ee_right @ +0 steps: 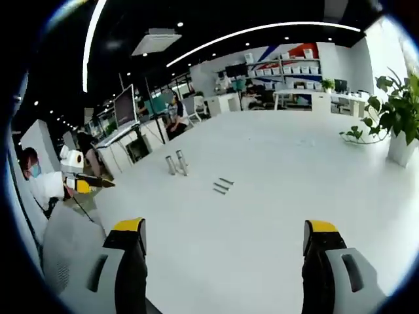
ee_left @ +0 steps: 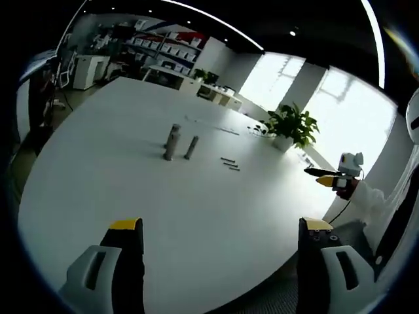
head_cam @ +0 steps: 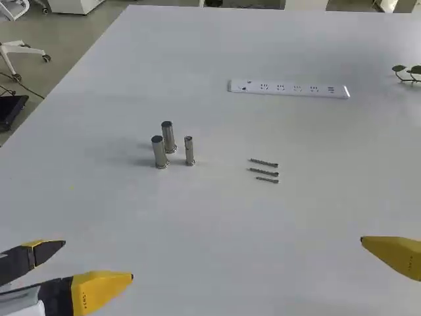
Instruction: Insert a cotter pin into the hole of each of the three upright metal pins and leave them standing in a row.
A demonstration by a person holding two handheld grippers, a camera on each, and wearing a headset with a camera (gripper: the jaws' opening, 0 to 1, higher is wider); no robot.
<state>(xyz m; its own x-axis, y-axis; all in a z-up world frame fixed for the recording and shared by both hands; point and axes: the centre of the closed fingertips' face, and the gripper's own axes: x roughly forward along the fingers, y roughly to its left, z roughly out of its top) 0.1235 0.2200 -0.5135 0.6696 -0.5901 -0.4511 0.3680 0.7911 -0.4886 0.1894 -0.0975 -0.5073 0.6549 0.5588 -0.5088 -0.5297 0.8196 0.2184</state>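
The three metal pins (head_cam: 168, 137) are standing upright in a tight cluster left of the middle of the white surface (head_cam: 217, 250), two in front and one behind, making more of a triangle than a row. The three cotter pins (head_cam: 264, 172) are lying flat and parallel, to the right of the cluster and well apart from it. None is sitting in a metal pin, so the task is looking to be at its very start. The holes are too small to make out.

Both tools are hovering at the near edge, far from the work. The left hand-held gripper (ee_left: 220, 224) is gaping wide with nothing between its jaws, and the right hand-held gripper (ee_right: 224, 226) is likewise spread wide and carrying nothing.

The step in hand is probably fetching the first cotter pin. Doing it well is likely meaning nipping the nearest one squarely by one end, leaving the other end pointing free. Meanwhile the other hand-held gripper should be steadying a metal pin low on its body, so it is not toppling into its neighbours.
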